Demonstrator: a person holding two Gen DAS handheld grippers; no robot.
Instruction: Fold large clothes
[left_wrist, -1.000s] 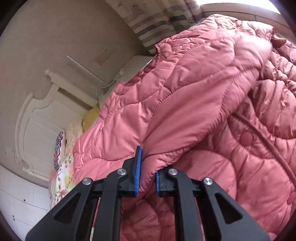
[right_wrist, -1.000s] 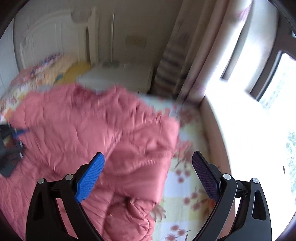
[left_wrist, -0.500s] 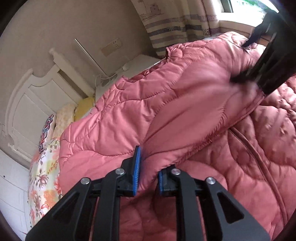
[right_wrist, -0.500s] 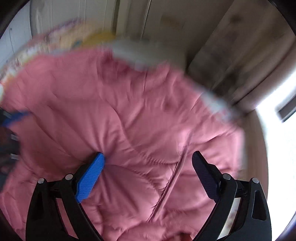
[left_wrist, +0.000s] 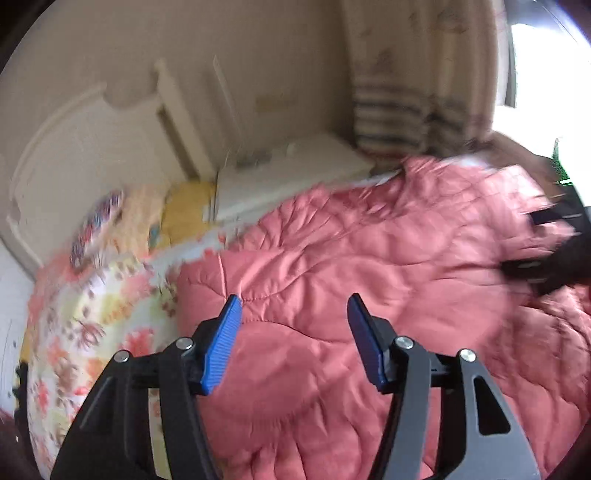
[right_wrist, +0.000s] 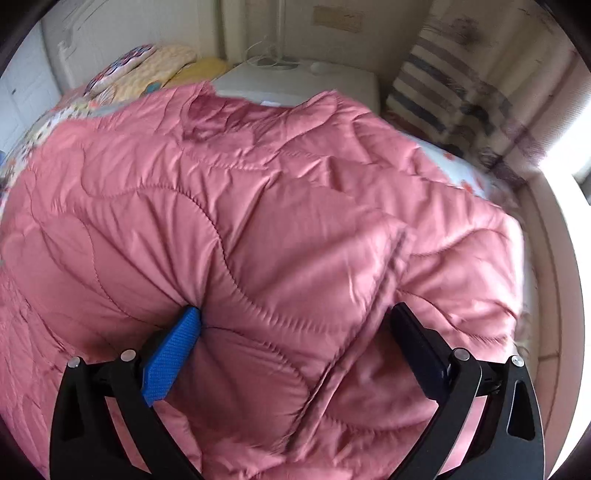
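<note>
Pink quilted coat (right_wrist: 277, 229) lies spread on the bed (left_wrist: 92, 325), reaching its far edge. Left gripper (left_wrist: 291, 314) above the coat, jaws opening, nothing between them. Right gripper (right_wrist: 295, 325) spread wide, pressed into the padding, which bulges between the jaws.

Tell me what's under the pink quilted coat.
The pink quilted coat lies on a floral bedsheet, which shows at its edges in both views. Whatever sits beneath its middle is covered and cannot be seen.
</note>
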